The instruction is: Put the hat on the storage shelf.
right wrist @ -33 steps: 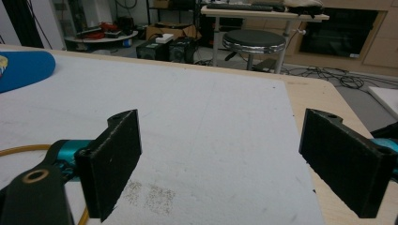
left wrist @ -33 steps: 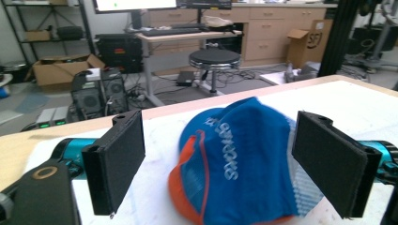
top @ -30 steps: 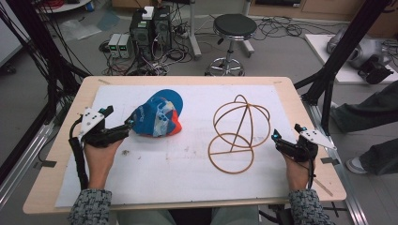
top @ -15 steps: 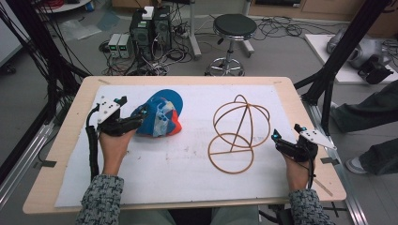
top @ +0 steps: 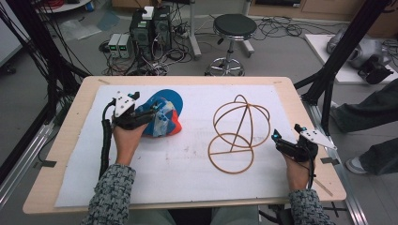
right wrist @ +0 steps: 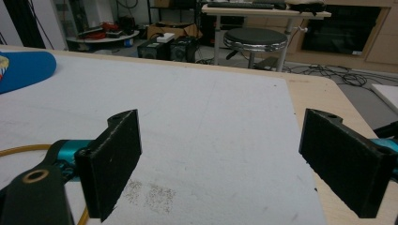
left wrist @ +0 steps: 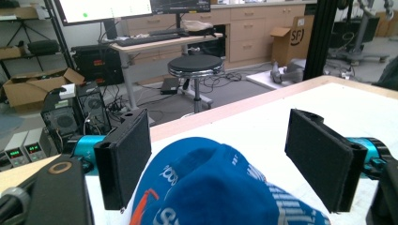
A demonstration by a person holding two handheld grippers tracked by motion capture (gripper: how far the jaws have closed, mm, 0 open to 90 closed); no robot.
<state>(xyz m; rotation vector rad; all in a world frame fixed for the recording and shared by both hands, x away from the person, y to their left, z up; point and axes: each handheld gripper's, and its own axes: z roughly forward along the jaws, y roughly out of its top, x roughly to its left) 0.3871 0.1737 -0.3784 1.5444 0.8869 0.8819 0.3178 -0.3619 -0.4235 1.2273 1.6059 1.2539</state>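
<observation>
A blue cap (top: 165, 118) with orange and white panels lies on the left of the white mat (top: 187, 164). My left gripper (top: 151, 115) reaches into it from the left. In the left gripper view the cap's crown (left wrist: 211, 187) sits between the pads of that gripper (left wrist: 218, 140); the jaws have just been closing but stand apart from the cloth. A gold wire stand (top: 243, 123), a globe over a ring base, stands at centre right. My right gripper (top: 280, 140) rests open just right of the ring, with bare mat between its jaws (right wrist: 220, 154) and the wire (right wrist: 14, 151) at its left.
The wooden table's edge (top: 70, 154) frames the mat. Beyond the far edge are a round stool (top: 234, 26) and computer boxes (top: 150, 23) with cables on the floor. A person's legs (top: 366, 112) stand off the right side.
My left hand has moved right along the mat until its jaws straddle the cap. The right hand and the wire stand have kept still.
</observation>
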